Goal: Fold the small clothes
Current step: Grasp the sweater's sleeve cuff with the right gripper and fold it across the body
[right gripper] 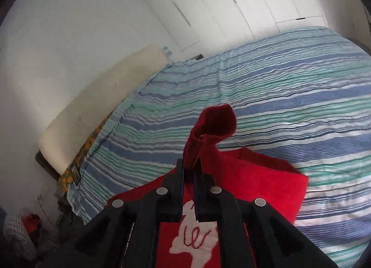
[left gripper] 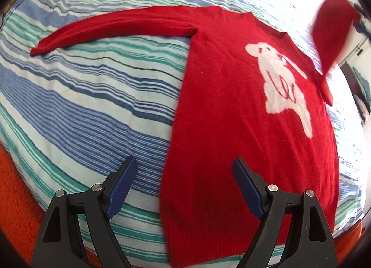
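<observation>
Red sweater (left gripper: 231, 129): flat on your striped bedspread (left gripper: 81, 105), one sleeve (right gripper: 208, 133) lifted. Your right gripper (right gripper: 189, 170) pinches that sleeve; your left gripper (left gripper: 184, 189) hangs wide, empty, near the hem. Headboard (right gripper: 99, 105) far left.

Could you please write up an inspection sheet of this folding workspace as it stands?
Surface: bed with striped bedspread, blue, green and white, lightly wrinkled.
Job's things: red sweater lies front up with its white animal motif showing; one sleeve is stretched out flat, the other sleeve is lifted off the bed.
Clutter: nothing seen on the bedspread.
Grippers: left gripper open, hovering over the sweater's hem edge; right gripper shut on the lifted sleeve.
Cables: nothing seen.
Surroundings: pale headboard, white wardrobe doors, orange rug.
</observation>
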`<state>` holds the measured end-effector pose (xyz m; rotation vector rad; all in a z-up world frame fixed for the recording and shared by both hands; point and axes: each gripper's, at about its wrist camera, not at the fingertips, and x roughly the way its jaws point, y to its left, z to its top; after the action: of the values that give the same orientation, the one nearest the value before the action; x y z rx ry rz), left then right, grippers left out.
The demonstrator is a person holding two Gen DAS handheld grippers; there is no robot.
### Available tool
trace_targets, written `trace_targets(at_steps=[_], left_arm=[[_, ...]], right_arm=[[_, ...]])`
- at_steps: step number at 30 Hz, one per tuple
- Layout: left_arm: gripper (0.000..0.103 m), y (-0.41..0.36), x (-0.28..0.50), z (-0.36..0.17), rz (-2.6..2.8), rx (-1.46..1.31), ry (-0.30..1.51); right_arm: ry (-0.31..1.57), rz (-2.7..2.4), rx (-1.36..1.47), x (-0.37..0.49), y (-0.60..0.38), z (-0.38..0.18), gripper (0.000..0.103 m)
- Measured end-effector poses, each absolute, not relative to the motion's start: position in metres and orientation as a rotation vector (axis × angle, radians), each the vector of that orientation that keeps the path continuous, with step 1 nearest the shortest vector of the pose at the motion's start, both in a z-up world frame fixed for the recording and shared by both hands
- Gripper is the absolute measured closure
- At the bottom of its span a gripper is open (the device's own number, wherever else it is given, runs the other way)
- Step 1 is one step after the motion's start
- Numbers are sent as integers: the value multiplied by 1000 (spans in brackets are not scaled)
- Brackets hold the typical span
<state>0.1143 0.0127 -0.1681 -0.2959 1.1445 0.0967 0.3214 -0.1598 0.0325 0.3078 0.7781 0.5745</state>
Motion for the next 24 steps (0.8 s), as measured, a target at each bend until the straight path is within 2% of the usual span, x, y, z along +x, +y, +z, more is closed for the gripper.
trace_targets(at_steps=[2,6,9,13,16,17,18,21,24], left_arm=[[18,15,113,-166,96,-310,1138],[18,15,114,-167,95,-318,1140],[18,9,117,-168,88,-295,1144],[18,4,114,-166,81,-257,1140],[17,4,112,-165,84,-251,1136],[17,5,113,-166,87,-252,1139],[17,5,113,-167,89,-252,1141],[17,4,116,-169,93,-250,1149],[18,0,117,-169,91,-235,1148]], right_arm=[[814,612,306,324,-144,20,37],[885,547,356,310,-166,-5,37],[1001,528,300,297,-201,-45,37],[1187,622,65,219,-180,-117,38],[1319,558,-121,163,-187,-177,46],[1300,547,-164,145,-199,-184,48],[1246,543,-175,132,-211,-180,49],[1278,419,-158,119,-239,-164,49],[1177,428,-167,108,-238,-128,49]])
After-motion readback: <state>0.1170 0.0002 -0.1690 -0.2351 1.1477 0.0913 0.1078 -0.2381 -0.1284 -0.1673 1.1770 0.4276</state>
